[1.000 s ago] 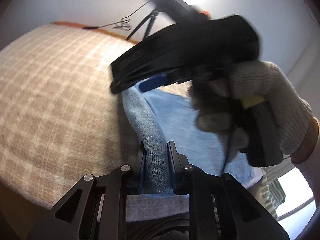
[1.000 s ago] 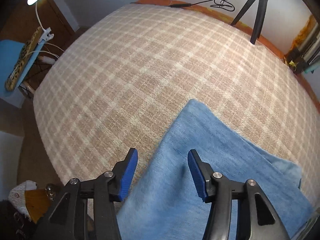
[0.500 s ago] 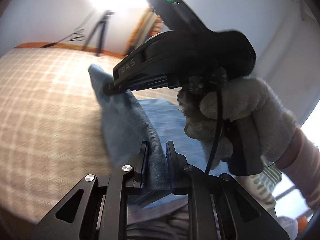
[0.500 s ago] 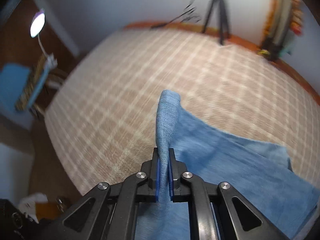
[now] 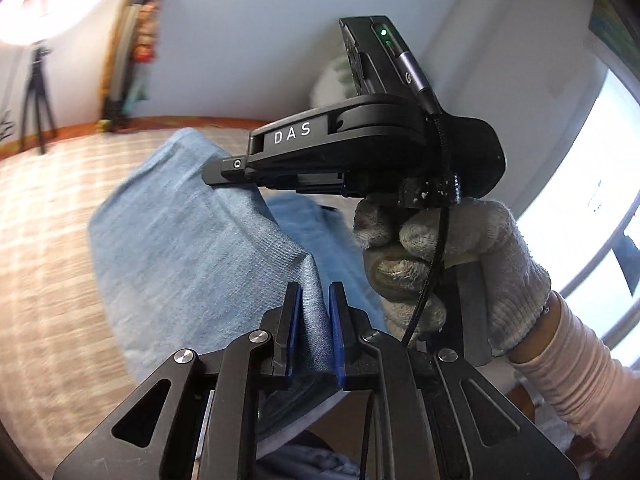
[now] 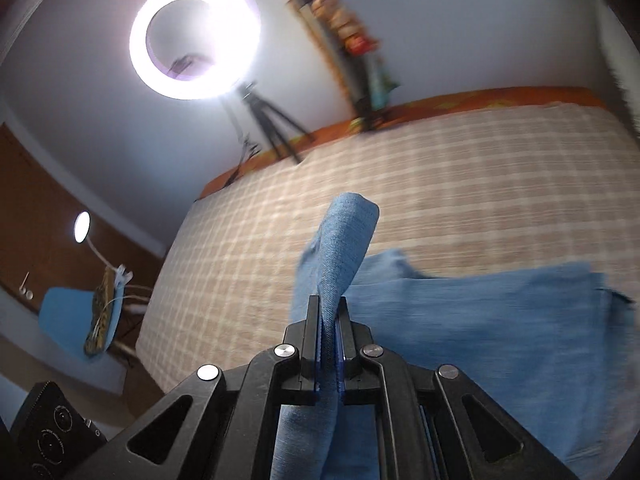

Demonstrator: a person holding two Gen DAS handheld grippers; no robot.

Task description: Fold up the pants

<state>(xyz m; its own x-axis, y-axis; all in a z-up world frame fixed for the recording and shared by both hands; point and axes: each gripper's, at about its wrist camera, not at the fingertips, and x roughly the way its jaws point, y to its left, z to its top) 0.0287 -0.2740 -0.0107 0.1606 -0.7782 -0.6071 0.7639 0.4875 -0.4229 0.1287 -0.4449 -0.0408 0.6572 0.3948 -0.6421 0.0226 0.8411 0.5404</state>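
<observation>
Left wrist view is smeared by motion, so the pants (image 5: 192,248) show only as light blue denim with faint weave and no seams, pockets or waistband to make out. Their lower part runs out of frame beneath the left hand-held gripper (image 5: 314,332), whose blue-padded jaws are closed on a raised fold of the denim. Just beyond that fold, the right hand-held gripper (image 5: 240,178) crosses in front of the pants, its fingertips hidden against the fabric; the gloved right hand (image 5: 452,264) wraps its handle and covers the cloth behind it.

From the right wrist, the right hand-held gripper (image 6: 329,344) is clamped tight on a narrow doubled ridge of the pants (image 6: 500,328), which stands up past the jaws and flops over at its tip. Beside that ridge the denim spreads flat on the checked beige bed (image 6: 480,168), its far end cut by the frame. Beyond the pants, at the bed's far edge, stand a tripod (image 6: 272,120) and glaring ring light (image 6: 195,36).
</observation>
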